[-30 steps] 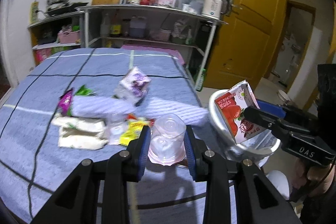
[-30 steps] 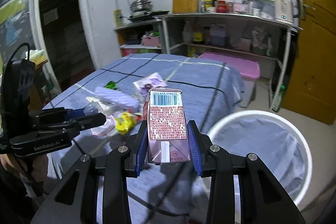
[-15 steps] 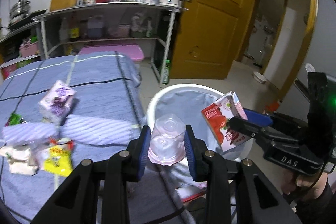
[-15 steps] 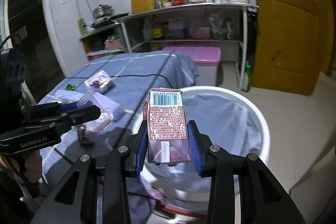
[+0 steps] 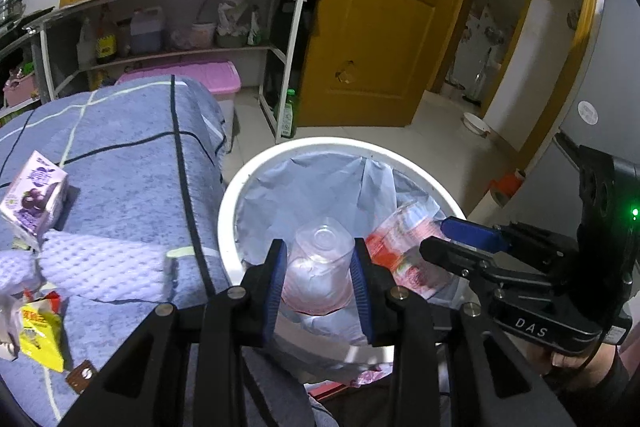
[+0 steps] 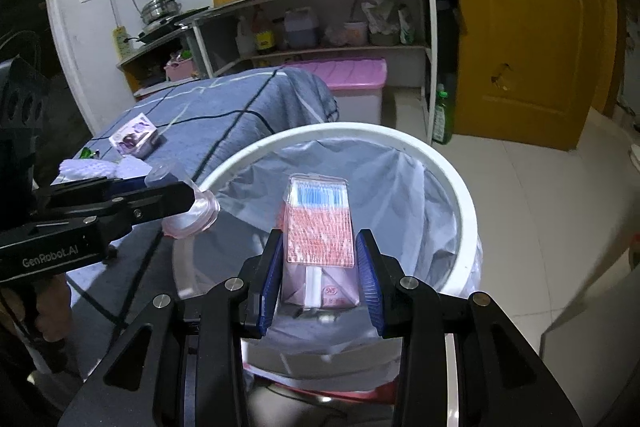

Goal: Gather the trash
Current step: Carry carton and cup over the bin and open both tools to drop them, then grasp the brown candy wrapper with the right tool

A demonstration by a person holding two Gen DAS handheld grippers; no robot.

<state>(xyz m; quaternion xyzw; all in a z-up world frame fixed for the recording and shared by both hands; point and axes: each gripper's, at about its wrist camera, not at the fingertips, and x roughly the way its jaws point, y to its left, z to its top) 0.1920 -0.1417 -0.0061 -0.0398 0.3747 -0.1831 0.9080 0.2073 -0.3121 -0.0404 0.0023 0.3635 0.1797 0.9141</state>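
Both tongs have moved away from the blue checked bed [image 5: 120,187] and now hang over the white round bin [image 6: 460,187], which has a thin wrinkled bag [image 6: 400,187] inside. The left tongs [image 5: 320,267] grip a clear, soft plastic cup [image 5: 322,259]. The right tongs [image 6: 320,267] grip a red and pink drink carton [image 6: 320,235] with a barcode on top. A purple carton [image 5: 34,195], a yellow wrapper [image 5: 40,335] and a quilted cloth [image 5: 100,263] remain on the bed.
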